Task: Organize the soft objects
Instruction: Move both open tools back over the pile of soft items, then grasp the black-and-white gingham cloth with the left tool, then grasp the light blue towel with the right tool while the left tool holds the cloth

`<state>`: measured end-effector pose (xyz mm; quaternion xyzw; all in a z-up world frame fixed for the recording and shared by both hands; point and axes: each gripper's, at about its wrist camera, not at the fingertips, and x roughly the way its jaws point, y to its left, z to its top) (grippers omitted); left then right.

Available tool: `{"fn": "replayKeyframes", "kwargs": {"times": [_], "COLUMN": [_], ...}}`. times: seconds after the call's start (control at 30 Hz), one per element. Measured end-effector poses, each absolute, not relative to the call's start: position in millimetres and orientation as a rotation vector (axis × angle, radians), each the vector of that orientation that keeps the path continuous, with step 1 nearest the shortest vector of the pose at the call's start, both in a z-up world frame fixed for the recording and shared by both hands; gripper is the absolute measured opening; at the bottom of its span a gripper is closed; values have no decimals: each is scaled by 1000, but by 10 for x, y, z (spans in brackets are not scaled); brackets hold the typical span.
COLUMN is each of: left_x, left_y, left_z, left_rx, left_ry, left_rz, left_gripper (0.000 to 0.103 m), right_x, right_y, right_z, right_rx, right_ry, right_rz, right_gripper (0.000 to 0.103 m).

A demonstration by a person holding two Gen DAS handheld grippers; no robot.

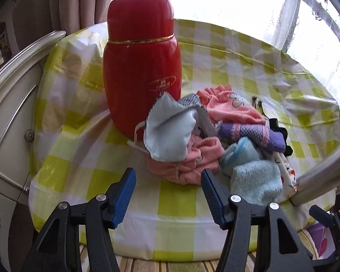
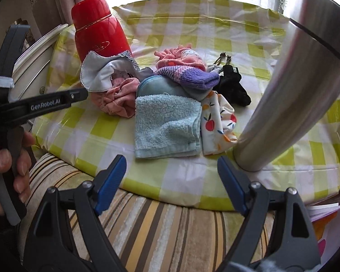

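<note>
Here, a heap of soft items [image 2: 165, 95] sits mid-table on the checked cloth [image 2: 192, 34]: blue towel [image 2: 167, 127] toward the near edge, red flask [image 2: 97, 27] at the far left edge, steel cylinder [image 2: 294, 90] near the right edge. Left gripper [image 1: 167, 195] and right gripper [image 2: 172, 181] both gape, empty, over the near edge.

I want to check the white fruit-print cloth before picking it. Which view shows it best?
The right wrist view: the white fruit-print cloth lies in plain sight beside the light blue terry towel. In the left wrist view only a sliver shows behind the towel and the steel cylinder.
</note>
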<state>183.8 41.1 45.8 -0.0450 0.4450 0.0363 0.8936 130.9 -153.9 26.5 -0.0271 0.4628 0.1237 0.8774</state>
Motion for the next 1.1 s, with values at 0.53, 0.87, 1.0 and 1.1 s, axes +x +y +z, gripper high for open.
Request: {"fn": "replayKeyframes", "kwargs": {"times": [0.53,0.87,1.0,1.1], "left_x": [2689,2544,2338,2168], "left_y": [211,191,206,228], "left_z": [134,172,361,450], "left_rx": [142,182,156,105], "left_ry": [971,912,864,845], "left_rz": [116,85,74,50], "left_gripper": [60,20,20,20], "right_x": [1952,2052,2054,2065], "right_y": [-1259,-1286,-1321,-1331], "right_z": [16,-308,-366,-409], "right_rx": [-72,-73,-51,-35], "right_ry": [1008,1087,1098,1113], "right_rz": [239,199,200,207], "right_gripper": [84,84,79,64]}}
